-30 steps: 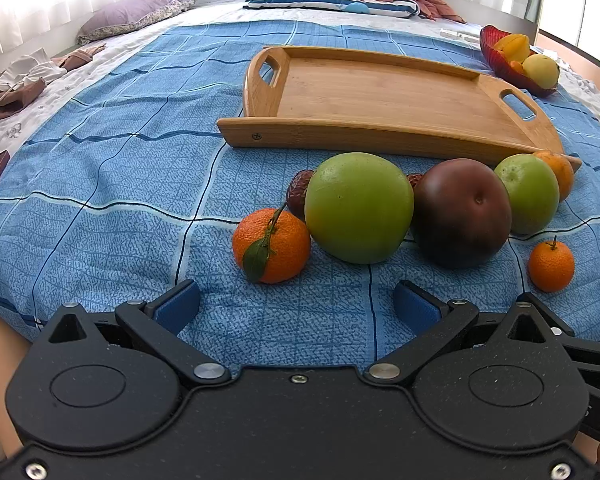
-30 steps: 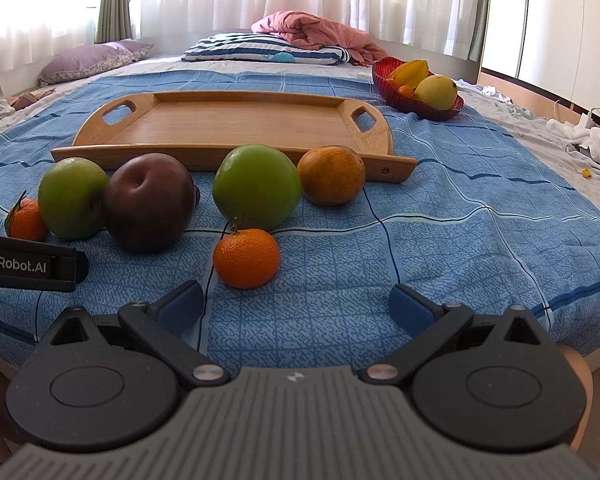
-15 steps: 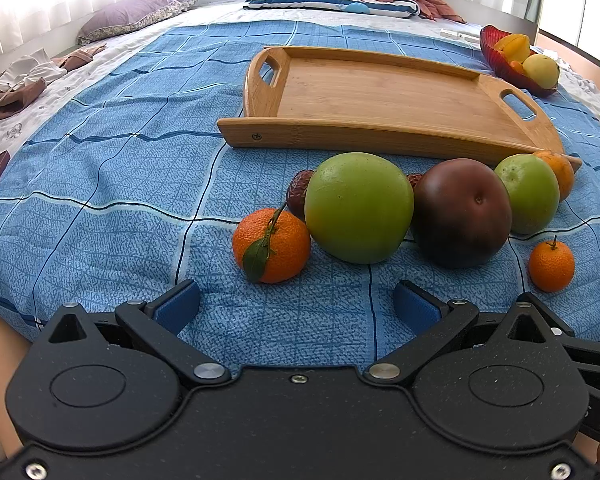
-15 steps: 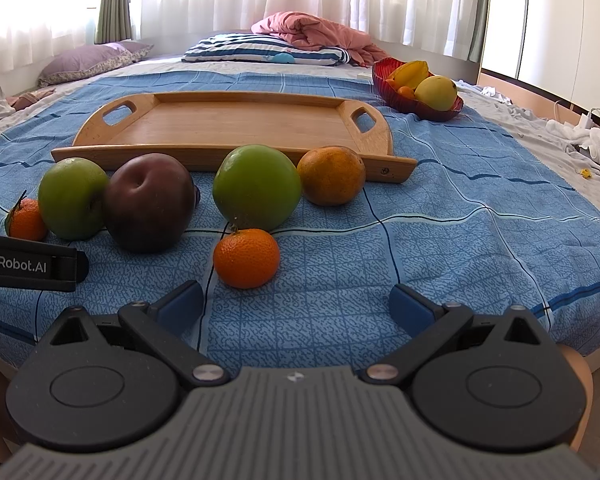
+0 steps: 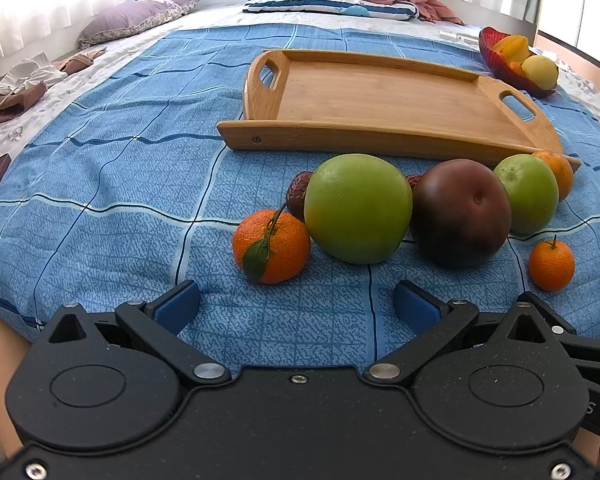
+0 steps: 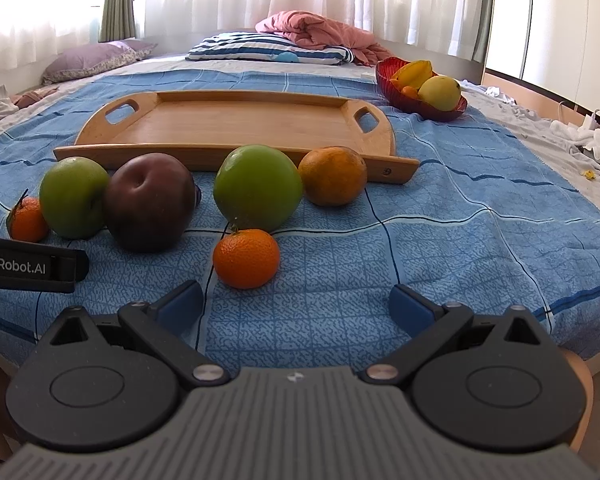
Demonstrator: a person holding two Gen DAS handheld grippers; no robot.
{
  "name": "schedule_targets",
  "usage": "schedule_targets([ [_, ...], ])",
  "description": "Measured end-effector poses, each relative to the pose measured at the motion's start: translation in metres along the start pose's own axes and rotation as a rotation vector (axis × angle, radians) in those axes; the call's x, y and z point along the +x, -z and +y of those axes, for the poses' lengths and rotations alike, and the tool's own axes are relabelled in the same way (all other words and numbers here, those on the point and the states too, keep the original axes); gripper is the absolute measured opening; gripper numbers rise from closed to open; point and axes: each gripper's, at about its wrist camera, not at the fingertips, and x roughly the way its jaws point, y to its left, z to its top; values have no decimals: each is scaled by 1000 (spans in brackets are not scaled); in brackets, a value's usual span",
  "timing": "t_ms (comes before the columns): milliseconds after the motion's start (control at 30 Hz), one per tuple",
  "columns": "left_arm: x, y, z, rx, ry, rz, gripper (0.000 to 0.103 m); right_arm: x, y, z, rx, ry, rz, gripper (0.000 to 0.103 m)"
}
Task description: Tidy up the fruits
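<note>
Both hand-held grippers were parked at the near edge of the bed, pointing at the fruit pile. The left hand-held gripper had its blue fingers spread wide with nothing between them, just blue checked bedspread. Same deal with the right hand-held gripper: wide apart, holding nothing.

The fruit sat loose on the bedspread in a rough row, right in front of the wooden tray, which had nothing on it. From the left camera: a mandarin with a leaf was nearest, touching a big green apple. A small wrinkly brown fruit, maybe a date, peeked out behind those two. Next to the apple was a dark red-purple apple, pressed right up against it, then a second green apple, with an orange tucked behind it against the tray's front edge. A small mandarin sat by itself a bit closer to the camera, off to the right.

From the right camera that small mandarin was just ahead of the left finger, near the second green apple. The tip of the left gripper poked in from the left side there.

Farther back, beyond the tray's right handle, a red bowl held some yellow fruit. Pillows and a pink blanket were piled at the head of the bed.
</note>
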Motion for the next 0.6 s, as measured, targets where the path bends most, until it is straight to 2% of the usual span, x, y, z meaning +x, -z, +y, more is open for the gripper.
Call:
schedule_targets([
  [600, 1, 4, -2, 14, -4, -32, 103, -3, 9, 3, 1, 18, -59, 103],
])
